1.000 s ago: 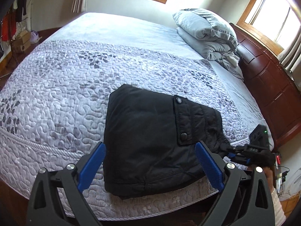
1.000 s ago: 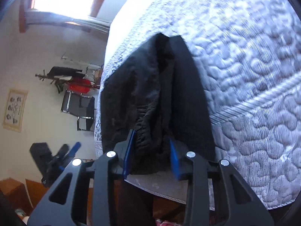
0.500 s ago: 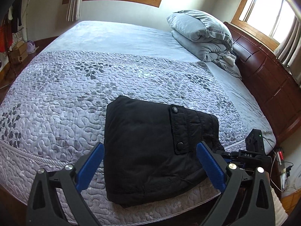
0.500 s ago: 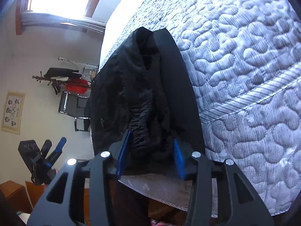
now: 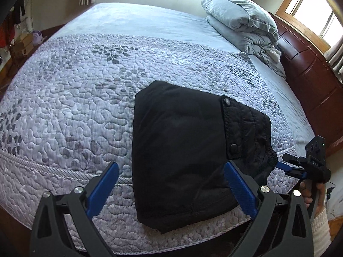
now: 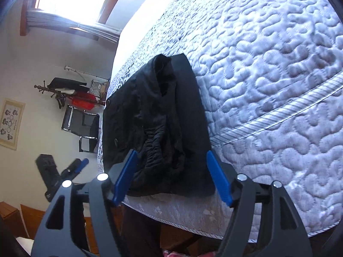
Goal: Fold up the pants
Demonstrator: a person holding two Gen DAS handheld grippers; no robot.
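- We see the pants (image 5: 182, 154) folded into a compact black block, lying near the front edge of the bed (image 5: 75, 98).
- The fold looks done to us: layers stacked, waistband with two snaps on top at the right end.
- What is left, we judge, is little: maybe a pat to flatten the bunched waistband end, or nothing at all.
- Our left gripper (image 5: 171, 189) hangs just above the near edge of the block, its jaws spread wide, holding nothing.
- Our right gripper (image 6: 172, 177) sits at the waistband end, jaws apart on either side of the cloth, not pinching it.
- Count: one pair of pants, two snaps in the left view, two grippers, one bed, one folded grey duvet (image 5: 240, 23) at the far corner by the headboard.
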